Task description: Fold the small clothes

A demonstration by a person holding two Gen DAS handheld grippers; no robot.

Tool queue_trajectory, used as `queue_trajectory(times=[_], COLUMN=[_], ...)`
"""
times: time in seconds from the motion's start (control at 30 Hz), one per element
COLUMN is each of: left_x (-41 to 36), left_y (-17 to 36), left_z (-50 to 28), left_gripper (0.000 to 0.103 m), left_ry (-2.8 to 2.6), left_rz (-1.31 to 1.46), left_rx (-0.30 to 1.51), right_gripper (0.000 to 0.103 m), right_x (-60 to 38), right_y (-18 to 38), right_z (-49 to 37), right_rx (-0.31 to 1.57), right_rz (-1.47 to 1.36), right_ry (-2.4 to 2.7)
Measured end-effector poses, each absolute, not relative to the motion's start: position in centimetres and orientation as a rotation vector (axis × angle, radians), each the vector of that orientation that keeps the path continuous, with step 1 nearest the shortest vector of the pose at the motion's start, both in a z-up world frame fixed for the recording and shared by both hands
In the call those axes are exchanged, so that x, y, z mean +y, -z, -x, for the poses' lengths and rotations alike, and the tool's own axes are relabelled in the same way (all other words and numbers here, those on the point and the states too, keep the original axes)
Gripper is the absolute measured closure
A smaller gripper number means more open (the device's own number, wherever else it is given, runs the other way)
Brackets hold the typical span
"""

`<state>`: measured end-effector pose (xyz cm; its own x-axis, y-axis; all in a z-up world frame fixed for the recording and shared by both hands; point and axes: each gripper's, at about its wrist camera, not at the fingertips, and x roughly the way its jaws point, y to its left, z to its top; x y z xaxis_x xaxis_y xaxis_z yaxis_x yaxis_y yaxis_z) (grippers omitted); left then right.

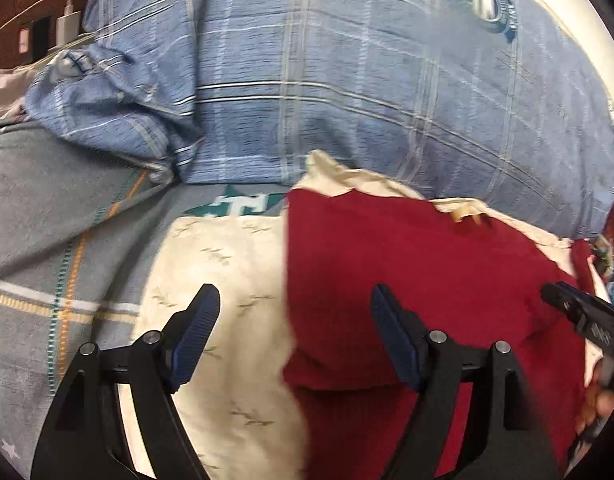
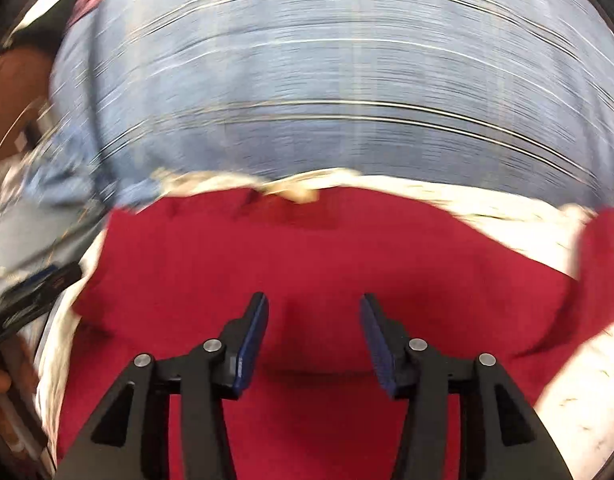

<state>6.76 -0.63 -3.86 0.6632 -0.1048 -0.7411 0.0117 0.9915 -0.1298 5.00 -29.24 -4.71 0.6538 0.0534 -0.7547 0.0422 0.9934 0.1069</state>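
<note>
Left tool (image 1: 295, 304) hanging wide open over the red garment's (image 1: 419, 280) left edge, gripping nothing, right tool (image 2: 314, 312) gaping empty above its middle, cream cloth (image 1: 227, 264) lying underneath.

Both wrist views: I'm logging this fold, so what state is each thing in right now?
Left gripper: open, empty, over the red garment's left edge.
Right gripper: open, empty, over the red garment.
Red garment: lying flat on the cream cloth, some edges turned over.
Cream cloth: spread out under the garment.
Blue plaid pillow: lying behind the cloth.
Charger: cable attached.
</note>
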Motion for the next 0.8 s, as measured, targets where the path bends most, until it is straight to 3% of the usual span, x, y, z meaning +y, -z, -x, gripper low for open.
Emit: queue_trajectory(times=[0.23, 0.63, 0.67, 0.8], left_x=[-3.2, -3.9, -3.9, -3.9], left_y=[6.2, 7.4, 7.4, 7.2], left_z=[-8.0, -8.0, -8.0, -7.8], left_gripper=[0.025, 0.024, 0.025, 0.025], left_ry=[0.089, 0.093, 0.093, 0.091], left_rz=[0.049, 0.033, 0.034, 0.029], left_rx=[0.926, 0.939, 0.939, 0.936], right_gripper=[0.057, 0.054, 0.052, 0.032], right_x=[-34.7, -35.5, -36.0, -39.9], right_y=[8.1, 6.6, 6.1, 3.5], right_z=[-6.5, -5.7, -5.4, -5.0], right_rx=[0.901, 0.914, 0.903, 0.859], right_rz=[-0.181, -0.164, -0.182, -0.181], right_ry=[0.124, 0.076, 0.075, 0.191])
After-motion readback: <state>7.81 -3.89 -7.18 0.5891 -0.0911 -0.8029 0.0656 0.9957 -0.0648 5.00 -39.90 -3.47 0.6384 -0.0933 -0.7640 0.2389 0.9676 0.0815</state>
